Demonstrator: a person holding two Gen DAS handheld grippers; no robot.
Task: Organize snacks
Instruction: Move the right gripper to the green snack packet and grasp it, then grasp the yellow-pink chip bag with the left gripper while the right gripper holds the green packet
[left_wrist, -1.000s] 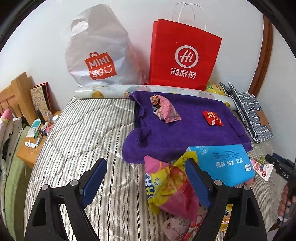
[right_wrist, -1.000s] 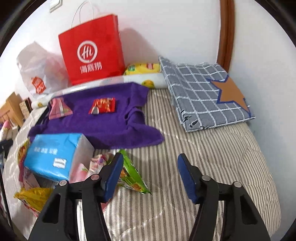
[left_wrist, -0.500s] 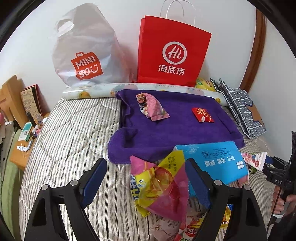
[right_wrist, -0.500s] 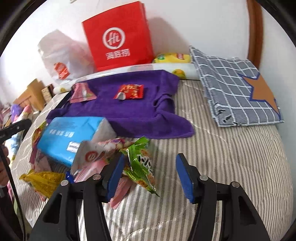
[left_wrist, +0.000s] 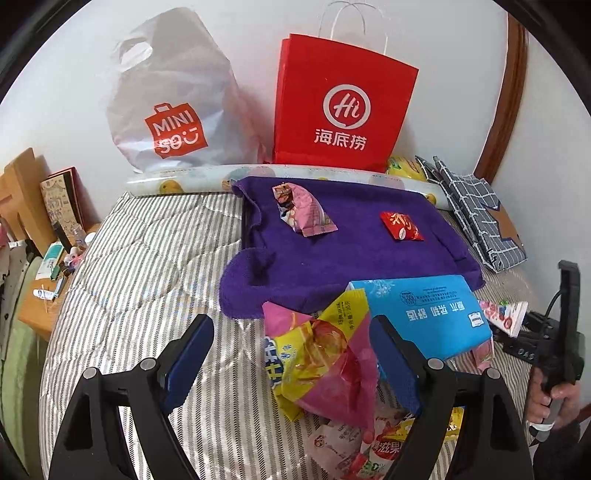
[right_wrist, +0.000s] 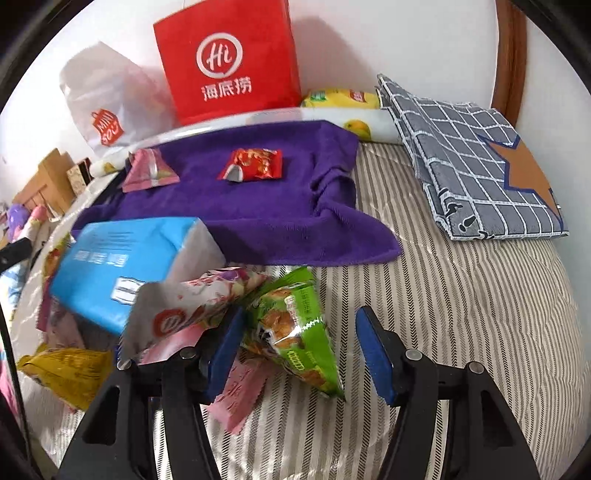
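A purple towel (left_wrist: 343, 254) lies on the striped bed (left_wrist: 140, 280), with a pink snack packet (left_wrist: 306, 214) and a red snack packet (left_wrist: 400, 227) on it. A heap of snack packets lies at the towel's near edge beside a blue tissue pack (left_wrist: 424, 314). My left gripper (left_wrist: 291, 354) is open, with a yellow and pink packet (left_wrist: 325, 358) between its fingers. My right gripper (right_wrist: 299, 347) is open around a green snack packet (right_wrist: 295, 325). The towel (right_wrist: 240, 206), red packet (right_wrist: 253, 164) and tissue pack (right_wrist: 125, 266) also show in the right wrist view.
A red paper bag (left_wrist: 340, 107) and a grey plastic bag (left_wrist: 173, 110) stand against the wall behind the towel. A folded grey checked cloth (right_wrist: 472, 173) lies at the right. A cluttered wooden bedside table (left_wrist: 40, 299) stands at the left.
Both grippers have moved in toward the snack heap. The green packet now lies between my right fingers, and the yellow and pink packet between my left fingers.
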